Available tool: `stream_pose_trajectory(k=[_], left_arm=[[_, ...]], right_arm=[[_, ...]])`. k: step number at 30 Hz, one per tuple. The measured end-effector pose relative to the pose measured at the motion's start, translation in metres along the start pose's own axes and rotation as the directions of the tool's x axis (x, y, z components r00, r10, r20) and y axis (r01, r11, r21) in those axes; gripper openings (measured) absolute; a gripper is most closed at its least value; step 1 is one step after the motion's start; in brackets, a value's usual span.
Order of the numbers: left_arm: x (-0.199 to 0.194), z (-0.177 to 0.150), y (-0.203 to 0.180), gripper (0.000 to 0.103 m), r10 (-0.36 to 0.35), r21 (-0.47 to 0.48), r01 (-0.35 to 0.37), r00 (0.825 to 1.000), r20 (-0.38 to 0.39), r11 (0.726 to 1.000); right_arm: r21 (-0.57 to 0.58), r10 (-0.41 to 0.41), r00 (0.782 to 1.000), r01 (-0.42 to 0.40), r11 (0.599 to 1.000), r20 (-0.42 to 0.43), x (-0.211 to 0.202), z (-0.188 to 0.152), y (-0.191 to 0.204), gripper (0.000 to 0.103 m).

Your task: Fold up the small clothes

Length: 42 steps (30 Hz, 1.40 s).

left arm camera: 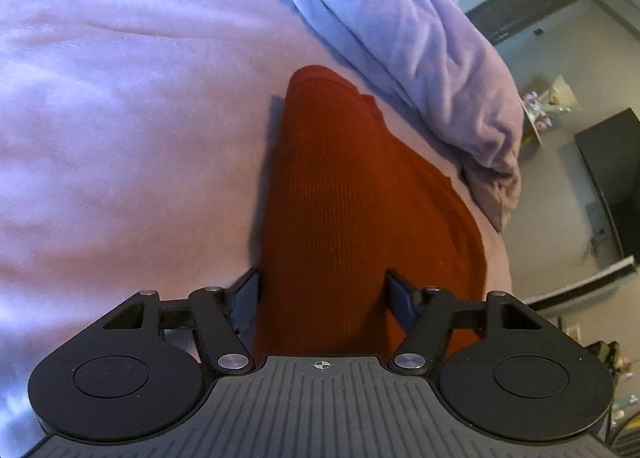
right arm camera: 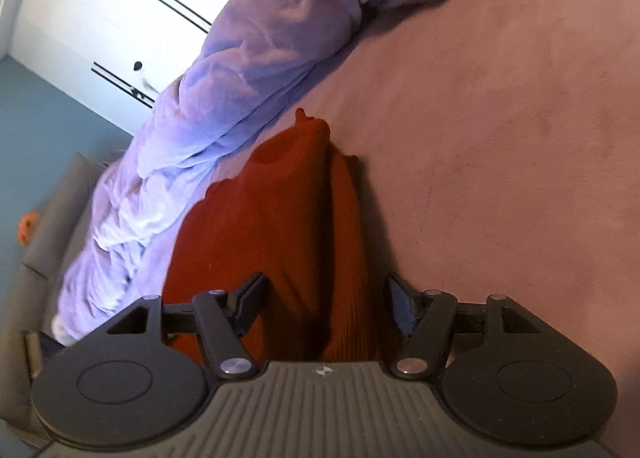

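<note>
Rust-red knit garment (left arm camera: 352, 209) lying folded lengthwise on a bed (left arm camera: 120, 137) covered in pale lilac plush, beside a bunched lilac blanket (left arm camera: 420, 57) heaped toward one edge of the bed. Left tongs (left arm camera: 322, 296) parted about halfway, pads either side of the garment's near end, not visibly pressing on the knit. Right tongs (right arm camera: 326, 300) likewise parted about halfway above the same garment (right arm camera: 280, 225), with a lengthwise fold between the pads and nothing clamped. Blanket (right arm camera: 240, 57) running along the garment's far side in the right wrist view. White wardrobe doors (right arm camera: 100, 17) beyond the bed.
</note>
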State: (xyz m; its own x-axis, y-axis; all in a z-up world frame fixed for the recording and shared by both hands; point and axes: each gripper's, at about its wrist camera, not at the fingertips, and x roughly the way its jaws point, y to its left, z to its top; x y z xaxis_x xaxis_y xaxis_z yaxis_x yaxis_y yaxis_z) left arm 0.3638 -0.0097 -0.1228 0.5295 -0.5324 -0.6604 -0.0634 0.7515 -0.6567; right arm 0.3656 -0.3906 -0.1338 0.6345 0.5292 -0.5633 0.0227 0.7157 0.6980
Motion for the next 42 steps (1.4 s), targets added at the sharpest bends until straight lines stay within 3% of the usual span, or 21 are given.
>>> stream_pose_trajectory(k=[3, 6, 8, 11, 15, 18, 21, 23, 24, 25, 26, 28, 30, 31, 32, 33, 34, 37, 39, 40, 42], left_arm=[[0.005, 0.0, -0.002, 0.06, 0.01, -0.004, -0.01, 1.0, 0.017, 1.0], [0.003, 0.001, -0.005, 0.052, 0.018, 0.021, -0.019, 1.0, 0.022, 1.0], [-0.005, 0.002, -0.007, 0.049, 0.024, 0.017, -0.025, 0.999, 0.026, 1.0], [-0.027, 0.004, -0.012, 0.047, -0.004, 0.028, 0.003, 0.998, 0.066, 1.0], [-0.073, -0.004, -0.017, 0.047, -0.021, 0.098, 0.011, 0.995, 0.098, 0.995], [-0.117, -0.015, -0.004, 0.048, 0.029, 0.161, -0.046, 0.994, 0.108, 0.986], [-0.151, -0.02, 0.028, 0.049, 0.126, 0.138, -0.138, 0.987, 0.096, 0.981], [-0.163, -0.022, 0.047, 0.05, 0.198, 0.101, -0.205, 0.977, 0.075, 0.974], [-0.17, -0.022, 0.055, 0.041, 0.21, 0.083, -0.216, 0.975, 0.076, 0.973], [-0.179, -0.021, 0.059, 0.04, 0.223, 0.076, -0.231, 0.97, 0.099, 0.97], [-0.19, -0.02, 0.06, 0.04, 0.243, 0.082, -0.256, 0.96, 0.136, 0.963], [-0.203, -0.015, 0.057, 0.043, 0.287, 0.092, -0.309, 0.937, 0.199, 0.947], [-0.202, -0.008, 0.048, 0.059, 0.303, 0.085, -0.331, 0.921, 0.244, 0.94], [-0.199, -0.006, 0.043, 0.061, 0.309, 0.077, -0.337, 0.917, 0.254, 0.938], [-0.191, -0.004, 0.037, 0.062, 0.317, 0.074, -0.346, 0.911, 0.263, 0.935], [-0.181, -0.002, 0.029, 0.07, 0.331, 0.073, -0.364, 0.902, 0.278, 0.929], [-0.172, -0.002, 0.023, 0.076, 0.349, 0.08, -0.391, 0.882, 0.316, 0.917], [-0.142, -0.003, 0.016, 0.078, 0.428, 0.084, -0.499, 0.809, 0.404, 0.863], [-0.124, -0.001, 0.02, 0.078, 0.461, 0.062, -0.532, 0.781, 0.421, 0.845], [-0.118, -0.001, 0.023, 0.078, 0.483, 0.04, -0.547, 0.769, 0.419, 0.836], [-0.103, 0.003, 0.026, 0.078, 0.483, 0.02, -0.536, 0.775, 0.407, 0.844]], right_arm=[[0.009, 0.029, 1.0, -0.029, 1.0, -0.012, 0.01, 0.001, 0.001, 0.065], [-0.004, 0.018, 1.0, -0.018, 1.0, -0.009, 0.021, 0.0, 0.01, 0.049], [0.048, 0.022, 1.0, -0.022, 0.999, 0.005, 0.025, 0.0, 0.01, 0.037], [0.079, 0.016, 0.999, -0.019, 0.997, 0.032, 0.024, -0.005, 0.019, 0.033], [0.103, 0.111, 0.994, -0.11, 0.989, 0.003, 0.022, -0.014, 0.038, 0.032], [0.073, 0.161, 0.985, -0.156, 0.985, -0.069, 0.029, -0.037, 0.06, 0.032], [0.058, 0.21, 0.965, -0.203, 0.977, -0.155, 0.039, -0.068, 0.078, 0.032], [0.011, 0.201, 0.962, -0.202, 0.979, -0.183, 0.043, -0.087, 0.088, 0.035], [-0.016, 0.172, 0.966, -0.178, 0.984, -0.191, 0.044, -0.094, 0.092, 0.038], [-0.04, 0.128, 0.973, -0.137, 0.99, -0.191, 0.044, -0.099, 0.096, 0.044], [-0.061, 0.077, 0.983, -0.088, 0.994, -0.169, 0.04, -0.101, 0.099, 0.05], [-0.107, -0.047, 0.996, 0.04, 0.993, -0.07, 0.025, -0.1, 0.11, 0.053], [-0.195, -0.146, 0.988, 0.155, 0.969, 0.057, 0.01, -0.098, 0.129, 0.049], [-0.235, -0.163, 0.983, 0.179, 0.955, 0.087, 0.009, -0.097, 0.141, 0.042], [-0.278, -0.169, 0.981, 0.188, 0.942, 0.091, 0.012, -0.097, 0.156, 0.039], [-0.31, -0.165, 0.983, 0.183, 0.933, 0.084, 0.018, -0.097, 0.169, 0.037], [-0.341, -0.149, 0.986, 0.168, 0.925, 0.08, 0.025, -0.1, 0.18, 0.036], [-0.426, -0.13, 0.987, 0.157, 0.891, 0.092, 0.06, -0.108, 0.21, 0.032], [-0.429, -0.128, 0.988, 0.151, 0.89, 0.082, 0.081, -0.11, 0.218, 0.031], [-0.437, -0.135, 0.987, 0.157, 0.885, 0.082, 0.093, -0.111, 0.221, 0.031], [-0.504, -0.209, 0.972, 0.237, 0.831, 0.111, 0.111, -0.117, 0.222, 0.03]])
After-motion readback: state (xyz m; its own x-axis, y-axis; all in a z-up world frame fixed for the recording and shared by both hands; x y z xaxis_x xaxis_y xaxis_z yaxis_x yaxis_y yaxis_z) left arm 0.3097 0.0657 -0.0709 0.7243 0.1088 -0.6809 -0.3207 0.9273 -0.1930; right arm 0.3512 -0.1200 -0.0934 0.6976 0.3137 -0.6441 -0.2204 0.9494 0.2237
